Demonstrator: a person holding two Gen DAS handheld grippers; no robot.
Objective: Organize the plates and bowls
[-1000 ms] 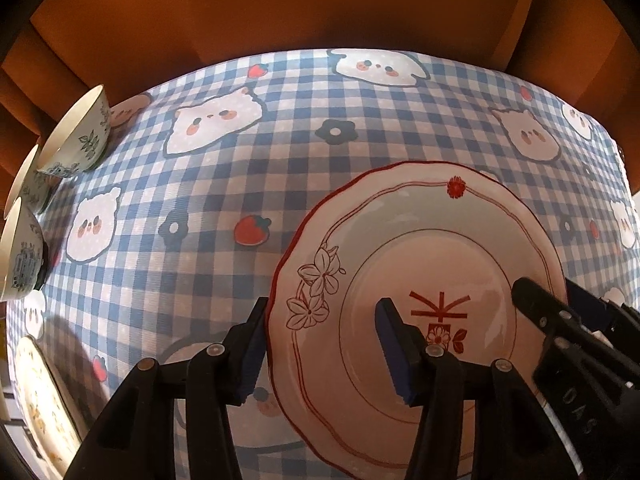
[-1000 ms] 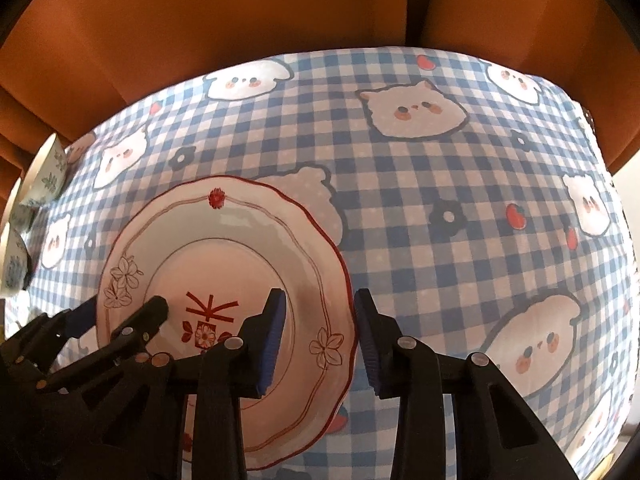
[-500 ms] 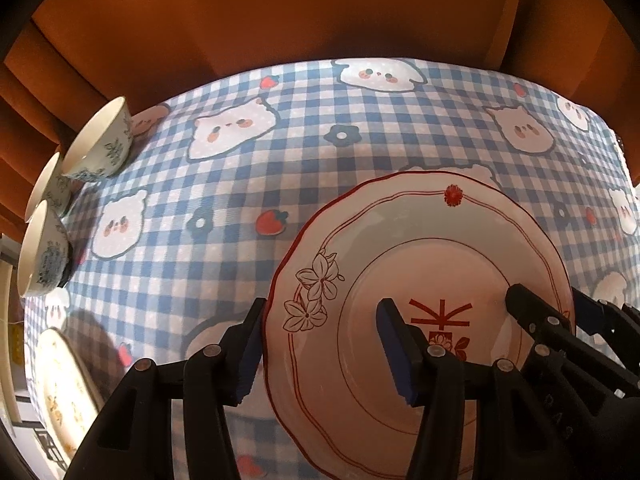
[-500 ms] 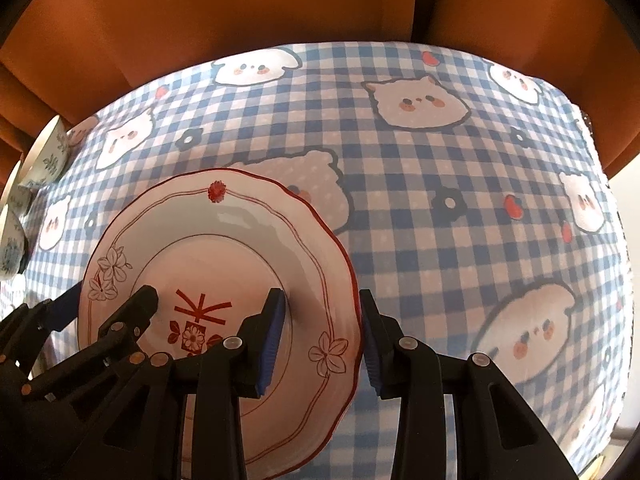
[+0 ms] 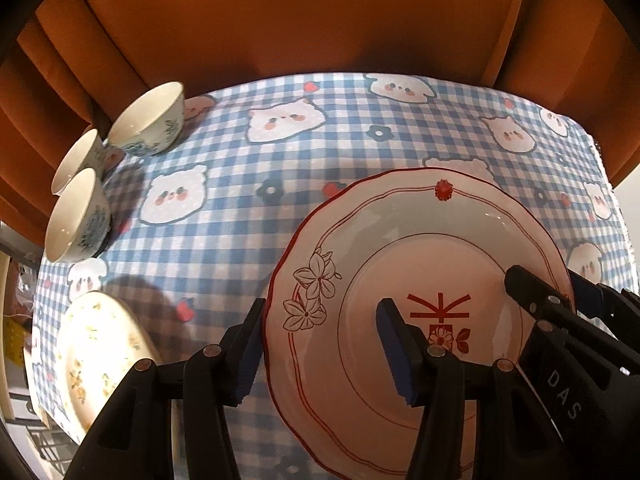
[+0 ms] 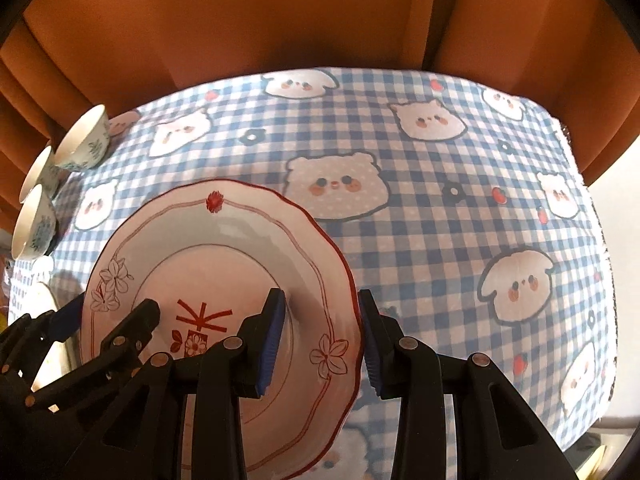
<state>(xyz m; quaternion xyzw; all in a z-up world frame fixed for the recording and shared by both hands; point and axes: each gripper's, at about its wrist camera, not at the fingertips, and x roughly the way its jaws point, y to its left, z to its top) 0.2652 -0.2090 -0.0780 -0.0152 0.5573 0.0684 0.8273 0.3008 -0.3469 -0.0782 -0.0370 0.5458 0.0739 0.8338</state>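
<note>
Up comes the red-rimmed plate (image 5: 420, 280), lifted higher off the checked tablecloth (image 5: 240, 184) than a second ago, more table now in view. Left gripper (image 5: 320, 348) straddles its left rim, jaws around the edge; right gripper (image 6: 322, 332) straddles the right rim likewise, so both grip the plate. Left of it lies a floral plate (image 5: 96, 360). Farther back, three bowls (image 5: 148, 120) cluster at the far-left edge.

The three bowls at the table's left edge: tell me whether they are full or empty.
Empty: the three bowls show bare white insides in the left wrist view.
</note>
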